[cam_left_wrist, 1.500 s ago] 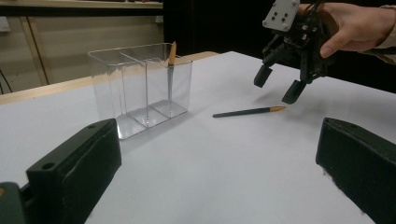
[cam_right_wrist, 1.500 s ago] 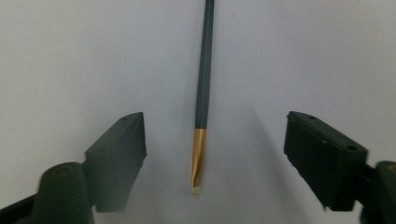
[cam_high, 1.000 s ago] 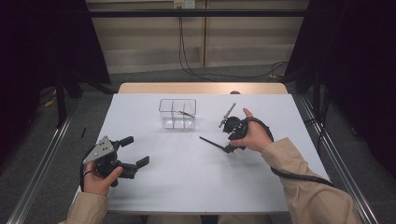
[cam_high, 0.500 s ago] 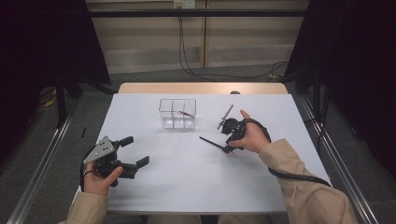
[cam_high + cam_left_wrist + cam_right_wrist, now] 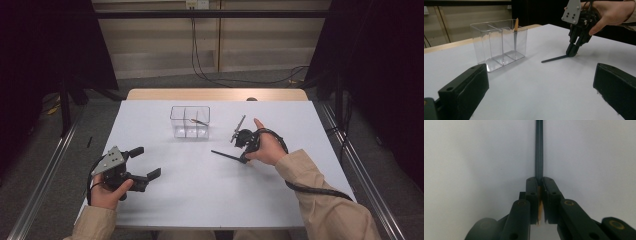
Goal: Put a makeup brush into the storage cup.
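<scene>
- my right gripper (image 5: 243,157) sits right of the table's middle, tipped down so its tips meet the white table (image 5: 200,200).
- its jaws have just been closing, and in the right gripper view they are now pressed together on a dark pencil (image 5: 539,150), with the pencil's wooden sharpened end showing pale between the pads.
- the pencil (image 5: 226,155) lies flat on the table, in front of the clear box and to its right, a little apart from it.
- the gripper has it by one end alone; the rest of the shaft runs out past the tips, bare on the table top.
- in the high view its long axis is close to level, slanting slightly, with the free end pointing toward my left side and a touch away from me.
- from the left gripper view the same pencil (image 5: 555,58) lies low on the table, stretching from the right gripper (image 5: 572,51) toward the clear box (image 5: 499,43).
- the clear box (image 5: 190,121) stands upright near the table's far middle, split into compartments, with another pencil (image 5: 516,33) standing in an end one, wooden tip up.
- my left gripper (image 5: 140,162) is near the table's left front corner, well apart from the pencil, jaws spread wide with nothing between them.
</scene>
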`<state>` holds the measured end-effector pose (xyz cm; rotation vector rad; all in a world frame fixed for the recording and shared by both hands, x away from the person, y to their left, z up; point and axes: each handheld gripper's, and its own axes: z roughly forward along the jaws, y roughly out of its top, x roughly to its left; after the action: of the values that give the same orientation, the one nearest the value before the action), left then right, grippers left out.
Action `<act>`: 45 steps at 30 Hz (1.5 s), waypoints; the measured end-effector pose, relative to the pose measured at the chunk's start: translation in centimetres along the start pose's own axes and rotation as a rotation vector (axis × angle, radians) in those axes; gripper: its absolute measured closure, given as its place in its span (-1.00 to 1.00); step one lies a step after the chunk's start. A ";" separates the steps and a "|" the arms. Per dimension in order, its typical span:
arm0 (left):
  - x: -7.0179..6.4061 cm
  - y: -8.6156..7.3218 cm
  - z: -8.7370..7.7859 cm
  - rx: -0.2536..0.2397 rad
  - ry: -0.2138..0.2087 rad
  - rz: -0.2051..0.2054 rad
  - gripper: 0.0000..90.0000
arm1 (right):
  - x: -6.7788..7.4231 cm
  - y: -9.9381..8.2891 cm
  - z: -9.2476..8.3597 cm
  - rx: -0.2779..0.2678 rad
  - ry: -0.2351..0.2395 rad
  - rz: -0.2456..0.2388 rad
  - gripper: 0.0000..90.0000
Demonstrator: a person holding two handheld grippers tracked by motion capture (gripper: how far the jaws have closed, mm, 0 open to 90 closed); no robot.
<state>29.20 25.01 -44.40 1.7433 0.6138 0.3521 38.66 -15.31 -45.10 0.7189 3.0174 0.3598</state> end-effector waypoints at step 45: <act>-0.7 0.7 1.8 0.014 -0.050 0.011 -1.00 | 2.2 -1.5 -2.6 -0.048 0.056 -0.145 0.87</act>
<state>29.73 23.05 -44.10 1.7646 0.5723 0.3115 35.83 -16.15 -42.83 0.4915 3.0770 0.4522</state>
